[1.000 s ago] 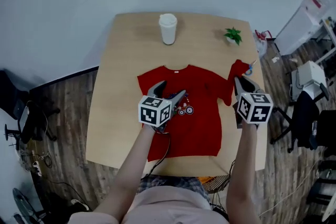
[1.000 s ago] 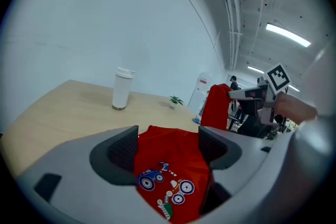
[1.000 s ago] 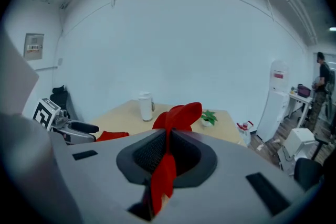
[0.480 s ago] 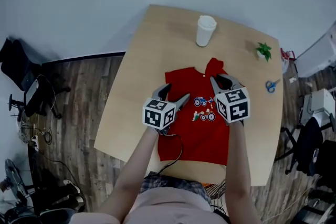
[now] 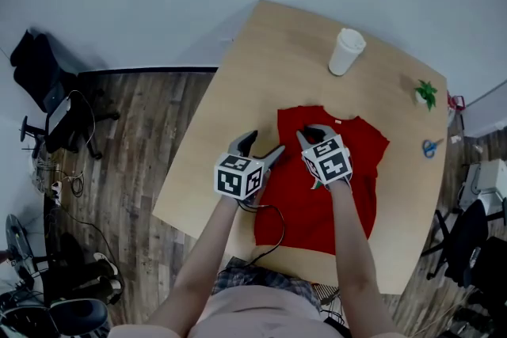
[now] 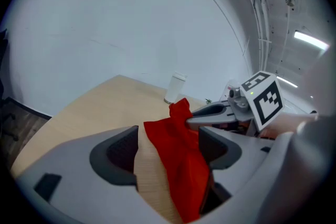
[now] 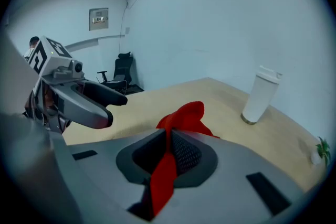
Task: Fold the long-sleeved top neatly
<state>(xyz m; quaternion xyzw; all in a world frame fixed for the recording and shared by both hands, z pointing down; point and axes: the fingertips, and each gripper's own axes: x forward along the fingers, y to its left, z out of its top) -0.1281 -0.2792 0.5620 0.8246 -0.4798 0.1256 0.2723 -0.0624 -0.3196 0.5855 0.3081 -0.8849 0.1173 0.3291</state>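
Right tool (image 5: 307,134) clamped on the red sleeve (image 7: 185,111); it has carried it from the top's far-right edge in over the chest. Left tool (image 5: 261,145) gapes, cloth loose between its jaws. Top (image 5: 352,170) lies flat mid-desk (image 5: 230,123). Sleeve fold looks nearly placed.

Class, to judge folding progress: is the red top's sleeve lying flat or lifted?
Lifted: the right hand-held gripper is shut on the sleeve, its end bunched above the table.

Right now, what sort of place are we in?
Likely a lab or office workroom: a black office chair on a wood-plank floor, a plain wooden table, and exposed pipework on the ceiling.
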